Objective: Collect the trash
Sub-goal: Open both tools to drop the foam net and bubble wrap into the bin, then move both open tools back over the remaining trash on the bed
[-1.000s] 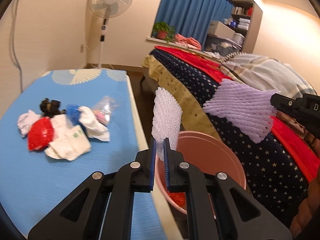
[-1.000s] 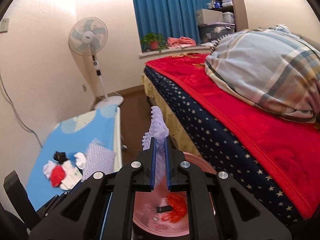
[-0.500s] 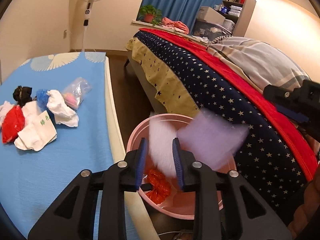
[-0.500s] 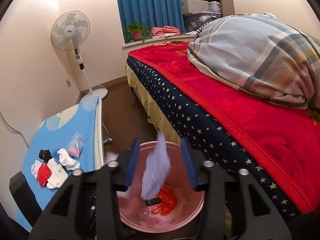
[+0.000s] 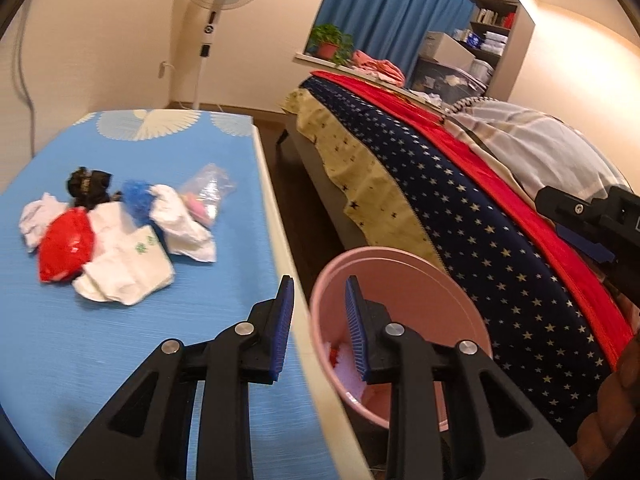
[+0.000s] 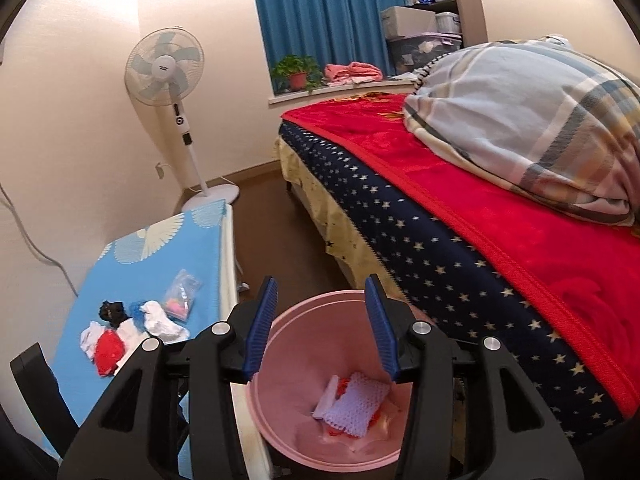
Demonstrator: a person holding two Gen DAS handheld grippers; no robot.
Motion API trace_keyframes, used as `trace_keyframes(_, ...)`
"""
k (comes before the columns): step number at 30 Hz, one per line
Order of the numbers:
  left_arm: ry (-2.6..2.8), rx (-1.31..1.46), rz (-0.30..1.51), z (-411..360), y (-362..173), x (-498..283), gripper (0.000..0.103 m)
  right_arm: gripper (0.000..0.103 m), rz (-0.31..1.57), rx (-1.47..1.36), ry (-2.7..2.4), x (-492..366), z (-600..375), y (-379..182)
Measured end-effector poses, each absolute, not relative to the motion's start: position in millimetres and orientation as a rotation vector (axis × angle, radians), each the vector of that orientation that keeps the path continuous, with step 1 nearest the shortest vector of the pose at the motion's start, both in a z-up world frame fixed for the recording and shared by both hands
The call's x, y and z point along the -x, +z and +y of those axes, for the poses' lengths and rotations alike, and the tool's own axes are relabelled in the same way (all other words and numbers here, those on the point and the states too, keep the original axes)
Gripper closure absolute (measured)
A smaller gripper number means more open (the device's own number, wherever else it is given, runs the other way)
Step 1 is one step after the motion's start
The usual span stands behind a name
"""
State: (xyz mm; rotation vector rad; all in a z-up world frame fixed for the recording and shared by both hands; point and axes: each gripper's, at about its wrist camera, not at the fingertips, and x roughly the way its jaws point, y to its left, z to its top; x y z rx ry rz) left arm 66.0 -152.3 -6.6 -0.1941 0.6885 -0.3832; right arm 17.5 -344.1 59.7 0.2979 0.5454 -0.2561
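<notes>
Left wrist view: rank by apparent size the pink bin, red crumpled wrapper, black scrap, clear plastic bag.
1. pink bin, though it sits nearest the camera
2. red crumpled wrapper
3. clear plastic bag and black scrap: too alike to rank
</notes>
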Motion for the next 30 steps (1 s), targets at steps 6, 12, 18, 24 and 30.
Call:
trace_keyframes(6,-0.315,0.209,0.679,-123.5,-7.4,-70.2,0.076,0.057,0.553,-0.299,-0.205,-26.1,-325.7,56.5)
trace_keyframes(12,-0.251,0.220,0.668,-97.8,-8.6,-72.4,0.076,0.057,0.571,-0.282,-0.143,-38.6,-303.2,49.7)
trace_keyframes(18,-0.187,0.240,0.666,-74.2,-13.7,-78.3,0.076,0.057,0.586,-0.280,-0.087,-51.9,-283.4,41.6)
trace_keyframes(24,-0.135,0.252,0.659,-58.8,-18.2,-84.1,0.076,0.057,0.593,-0.276,-0.031,-66.0,-265.5,32.7)
trace_keyframes(30,-0.078,0.272,0.653,-43.8,-22.9,-89.5,0.076,0.057,0.610,-0.278,0.025,-81.6,-247.9,19.8)
